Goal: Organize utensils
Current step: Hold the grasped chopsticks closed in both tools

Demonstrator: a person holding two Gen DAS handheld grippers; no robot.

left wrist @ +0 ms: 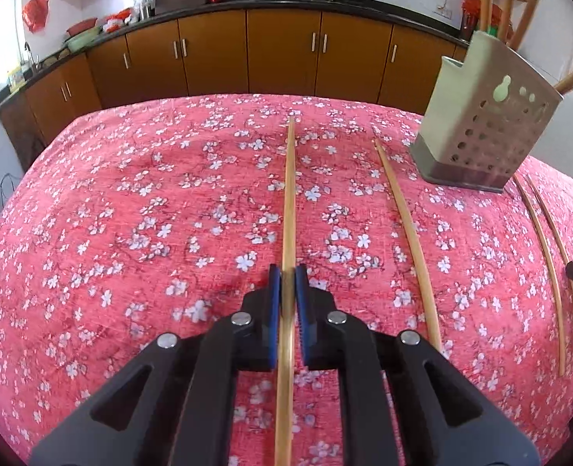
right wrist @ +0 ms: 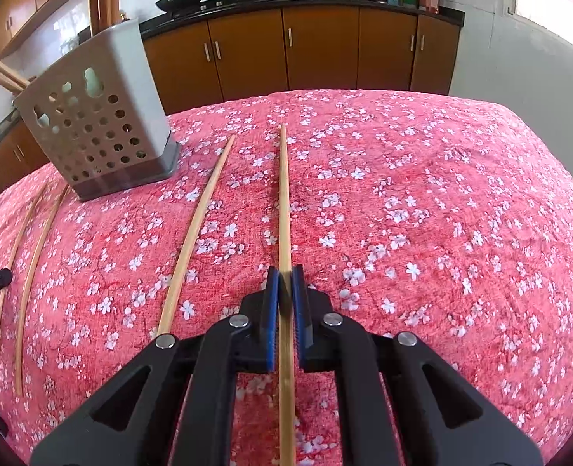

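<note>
My left gripper (left wrist: 288, 272) is shut on a bamboo chopstick (left wrist: 289, 194) that points straight ahead over the red flowered tablecloth. My right gripper (right wrist: 285, 272) is shut on another bamboo chopstick (right wrist: 284, 202), also pointing ahead. A grey perforated utensil holder (left wrist: 484, 132) stands at the right in the left wrist view and at the left in the right wrist view (right wrist: 96, 116), with several chopsticks standing in it. A loose chopstick (left wrist: 407, 225) lies between the two grippers; it also shows in the right wrist view (right wrist: 197, 229).
Two more chopsticks (left wrist: 546, 252) lie in front of the holder, seen also in the right wrist view (right wrist: 34, 256). The table (left wrist: 131, 194) is covered in red cloth. Brown kitchen cabinets (left wrist: 282, 54) with woks on the counter stand beyond its far edge.
</note>
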